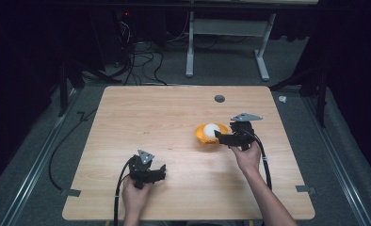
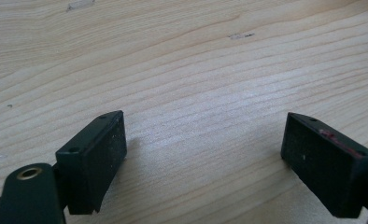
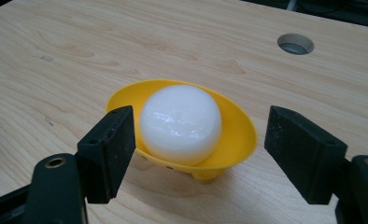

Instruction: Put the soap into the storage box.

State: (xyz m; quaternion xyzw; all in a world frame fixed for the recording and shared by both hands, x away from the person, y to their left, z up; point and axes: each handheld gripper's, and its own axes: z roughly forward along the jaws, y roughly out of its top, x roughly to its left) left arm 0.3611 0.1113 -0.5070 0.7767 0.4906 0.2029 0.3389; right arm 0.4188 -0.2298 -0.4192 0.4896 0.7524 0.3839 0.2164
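Right gripper [image 1: 220, 136]: held in the person's right hand [image 1: 247, 155] toward the right half of the table, roughly midway between its far and near edges, pointing left at the yellow bowl. Its jaws stand wide apart and grip nothing; in the right gripper view [image 3: 198, 149] they flank the bowl's near side, the left jaw close against the rim, the right jaw just clear of it.

Yellow bowl [image 1: 203, 135]: small, shallow, plastic, standing upright on a short foot, right of the table's centre. In the right gripper view [image 3: 238, 128] its rim lies between the two jaws.

White ball [image 1: 211, 129]: a smooth, glossy white rounded lump sitting inside the bowl, rising above the rim [image 3: 180, 122]. Neither jaw touches it.

Left gripper [image 1: 161, 170]: held in the left hand [image 1: 135, 195] near the table's near edge, left of centre, well apart from the bowl. The left gripper view [image 2: 203, 158] shows its jaws spread wide over bare wood, holding nothing.

Table [image 1: 141, 117]: light wood grain, with a round grey cable hole [image 1: 219, 98] near the far edge, beyond the bowl; the same hole shows in the right gripper view [image 3: 295, 44].

Cables [image 1: 267, 165]: black, one trailing from each gripper toward the near edge.
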